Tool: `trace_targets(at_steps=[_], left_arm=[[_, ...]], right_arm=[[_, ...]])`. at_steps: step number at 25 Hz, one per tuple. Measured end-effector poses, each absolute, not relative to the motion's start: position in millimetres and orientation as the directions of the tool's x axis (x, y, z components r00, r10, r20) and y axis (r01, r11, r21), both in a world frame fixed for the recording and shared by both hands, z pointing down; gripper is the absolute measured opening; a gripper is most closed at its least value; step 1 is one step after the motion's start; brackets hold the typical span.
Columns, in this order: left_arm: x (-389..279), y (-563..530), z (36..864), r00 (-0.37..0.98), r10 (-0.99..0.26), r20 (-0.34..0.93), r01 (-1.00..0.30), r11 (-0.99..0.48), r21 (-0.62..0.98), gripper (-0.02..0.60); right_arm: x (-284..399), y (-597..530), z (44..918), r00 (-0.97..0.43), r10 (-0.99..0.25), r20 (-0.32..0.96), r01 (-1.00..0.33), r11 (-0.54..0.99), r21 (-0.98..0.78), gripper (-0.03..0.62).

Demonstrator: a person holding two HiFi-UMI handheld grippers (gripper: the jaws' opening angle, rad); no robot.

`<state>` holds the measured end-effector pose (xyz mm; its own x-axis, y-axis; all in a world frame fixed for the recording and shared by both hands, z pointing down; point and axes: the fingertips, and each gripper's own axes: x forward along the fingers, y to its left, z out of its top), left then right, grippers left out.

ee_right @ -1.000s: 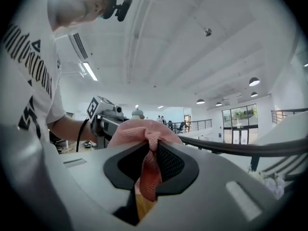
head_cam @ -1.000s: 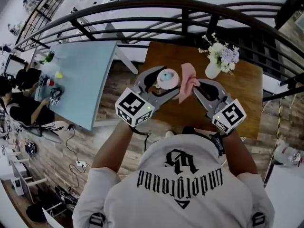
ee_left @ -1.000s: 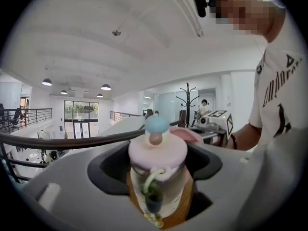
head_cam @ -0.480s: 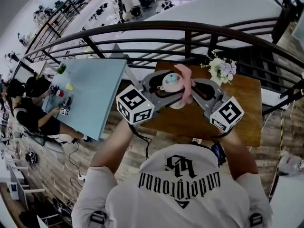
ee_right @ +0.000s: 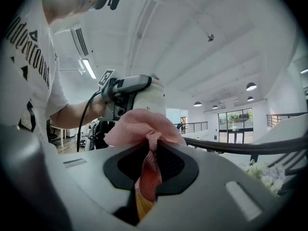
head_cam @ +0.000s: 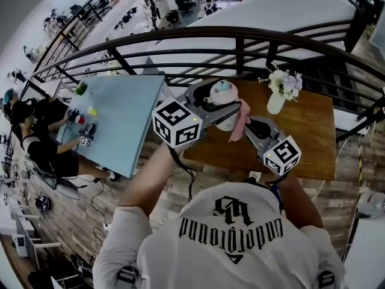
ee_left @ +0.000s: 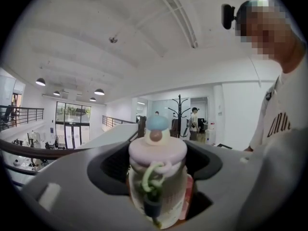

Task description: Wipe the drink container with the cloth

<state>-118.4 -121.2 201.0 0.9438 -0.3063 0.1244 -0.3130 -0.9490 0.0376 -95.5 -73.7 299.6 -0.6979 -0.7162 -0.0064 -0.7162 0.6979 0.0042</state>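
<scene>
The drink container (head_cam: 223,103) is a pale bottle with a pink lid and a blue knob on top. My left gripper (head_cam: 212,105) is shut on it and holds it upright in the air over the brown table (head_cam: 307,137). In the left gripper view the drink container (ee_left: 157,177) fills the space between the jaws. My right gripper (head_cam: 243,118) is shut on a pink cloth (head_cam: 239,119). In the right gripper view the pink cloth (ee_right: 144,129) bunches out of the jaws against the side of the drink container (ee_right: 148,97).
A white vase of pale flowers (head_cam: 280,89) stands at the back of the brown table. A dark metal railing (head_cam: 240,47) runs behind it. A light blue table (head_cam: 117,119) is at the left, with people seated beyond it.
Both grippers have risen with the container and the cloth. The cloth has gone from the top of the container down to its right side.
</scene>
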Motion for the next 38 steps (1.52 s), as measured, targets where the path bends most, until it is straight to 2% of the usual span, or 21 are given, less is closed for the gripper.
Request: trace_targets(at_steps=[9, 12, 22, 25, 32, 38], left_arm=[[-117.0, -117.1, 219.4, 0.947, -0.293, 0.133, -0.304, -0.95, 0.072, 0.385], [-113.8, -118.4, 215.6, 0.946, -0.297, 0.13, -0.307, -0.95, 0.064, 0.385], [-80.6, -123.7, 212.6, 0.928, -0.345, 0.138, -0.353, -0.935, 0.03, 0.385], [-76.2, -129.6, 214.9, 0.922, -0.361, 0.141, -0.368, -0.929, 0.032, 0.385], [-40.2, -133.0, 222.6, 0.912, -0.381, 0.151, -0.393, -0.918, 0.058, 0.385], [-1.6, -139.7, 226.9, 0.895, -0.417, 0.158, -0.43, -0.901, 0.059, 0.385]], right_arm=[[-111.2, -60.1, 231.6, -0.685, -0.719, -0.117, -0.729, 0.676, 0.111, 0.046], [-110.0, -60.0, 233.4, -0.676, -0.726, -0.127, -0.737, 0.669, 0.092, 0.046], [-76.7, -59.9, 337.9, -0.666, -0.746, 0.011, -0.746, 0.665, -0.049, 0.046], [-75.5, -64.8, 326.1, -0.671, -0.741, 0.003, -0.741, 0.671, -0.033, 0.047], [-61.0, -62.0, 234.3, -0.733, -0.666, -0.141, -0.68, 0.727, 0.099, 0.046], [-20.0, -65.4, 289.8, -0.761, -0.646, -0.062, -0.649, 0.759, 0.057, 0.046]])
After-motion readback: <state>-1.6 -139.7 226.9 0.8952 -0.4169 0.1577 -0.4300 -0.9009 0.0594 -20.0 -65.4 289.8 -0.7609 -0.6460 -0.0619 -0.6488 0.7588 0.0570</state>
